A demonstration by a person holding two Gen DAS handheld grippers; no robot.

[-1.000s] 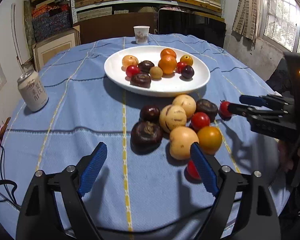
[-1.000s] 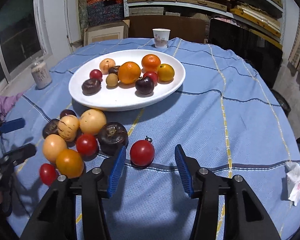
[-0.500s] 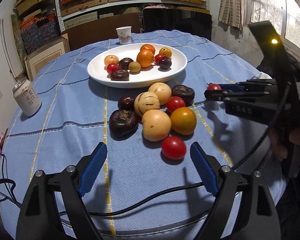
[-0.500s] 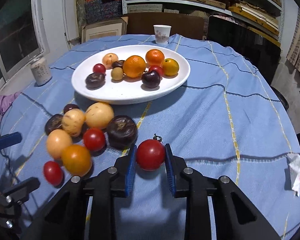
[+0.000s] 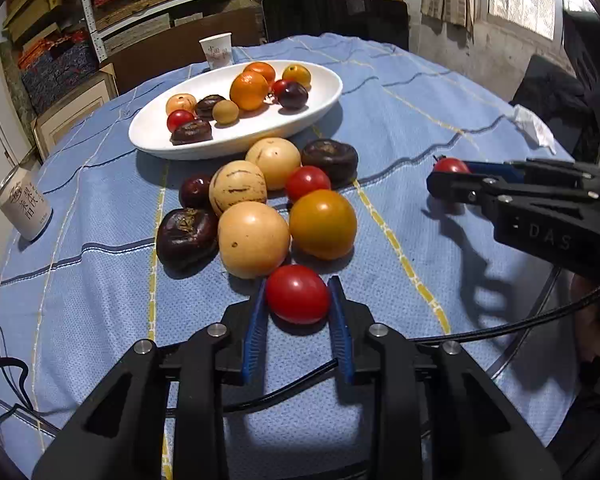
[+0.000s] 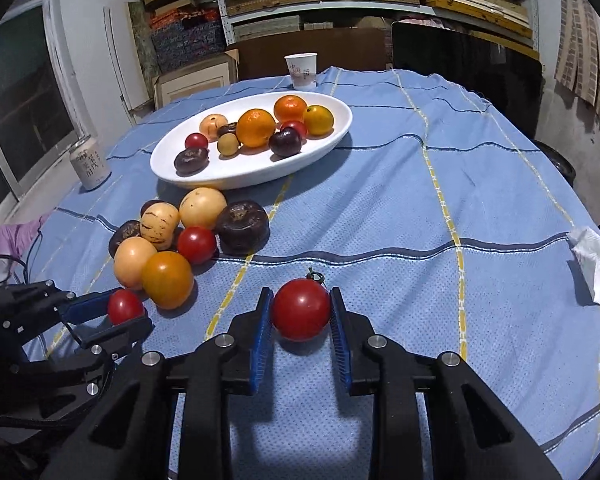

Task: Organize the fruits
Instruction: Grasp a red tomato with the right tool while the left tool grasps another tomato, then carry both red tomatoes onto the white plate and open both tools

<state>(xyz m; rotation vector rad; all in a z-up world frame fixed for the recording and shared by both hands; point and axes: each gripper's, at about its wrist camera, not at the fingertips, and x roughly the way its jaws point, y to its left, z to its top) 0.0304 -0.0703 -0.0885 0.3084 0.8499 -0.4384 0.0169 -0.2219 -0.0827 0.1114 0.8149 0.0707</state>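
A white oval plate (image 5: 320, 108) with several small fruits sits at the table's far side. In front of it lies a loose pile: pale yellow fruits, an orange one (image 5: 323, 224), dark purple ones and a red tomato (image 5: 307, 183). My left gripper (image 5: 297, 285) has its jaws closing, and the blue pads press on a red tomato (image 5: 298, 294) at the pile's near edge. My right gripper (image 6: 300, 294) is shut on a stemmed red tomato (image 6: 300, 310) resting on the blue cloth. Each gripper also appears in the other's view, left gripper (image 6: 134, 314) and right gripper (image 5: 440, 180).
A drink can (image 5: 24, 204) stands at the left edge and a paper cup (image 5: 217, 50) behind the plate. A crumpled tissue (image 6: 598, 268) lies at the right. A black cable (image 5: 500, 328) runs over the near cloth. Shelves and boxes stand beyond the table.
My left gripper moved forward to the small red tomato and its jaws closed from wide onto it. The right gripper closed on its stemmed tomato and keeps hold of it.
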